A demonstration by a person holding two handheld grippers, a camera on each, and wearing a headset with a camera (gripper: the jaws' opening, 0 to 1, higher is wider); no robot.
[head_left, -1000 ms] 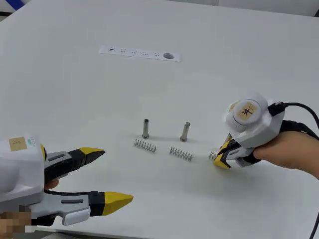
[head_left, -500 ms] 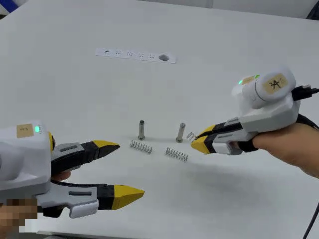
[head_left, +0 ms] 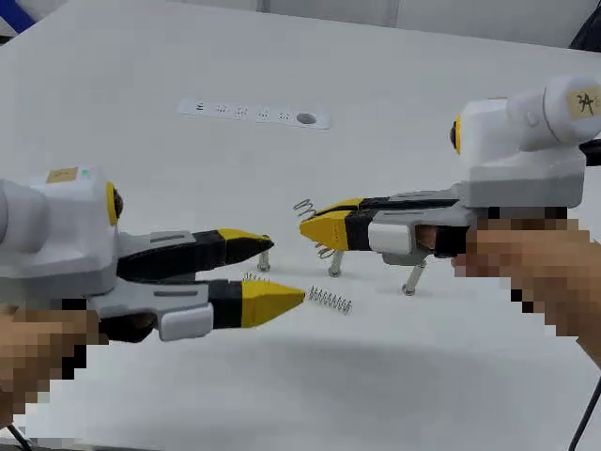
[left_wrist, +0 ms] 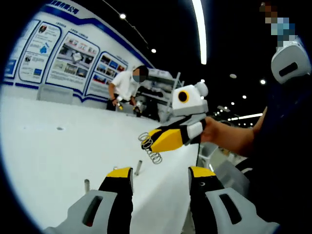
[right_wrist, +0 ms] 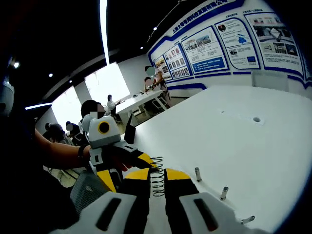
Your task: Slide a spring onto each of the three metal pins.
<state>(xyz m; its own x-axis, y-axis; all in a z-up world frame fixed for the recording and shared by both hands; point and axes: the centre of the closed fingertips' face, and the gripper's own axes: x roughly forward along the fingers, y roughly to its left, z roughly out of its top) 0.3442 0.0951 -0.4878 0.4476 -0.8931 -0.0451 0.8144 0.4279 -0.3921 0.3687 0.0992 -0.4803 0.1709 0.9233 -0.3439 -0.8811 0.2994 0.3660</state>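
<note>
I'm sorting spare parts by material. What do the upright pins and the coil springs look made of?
The short upright pins look like bare metal, probably steel: grey and smooth, with bright glints along the shaft. The thin coil springs look like fine steel wire: silvery, with evenly wound open coils. The exact alloy cannot be told from the look.

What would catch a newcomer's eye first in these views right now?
The right gripper, raised above the white table, pinches a spring at its yellow tips, mid-frame in the head view. Facing it from the lower left, the left gripper has its jaws open. Below and between them stand the metal pins, with a loose spring lying on the table.
</note>
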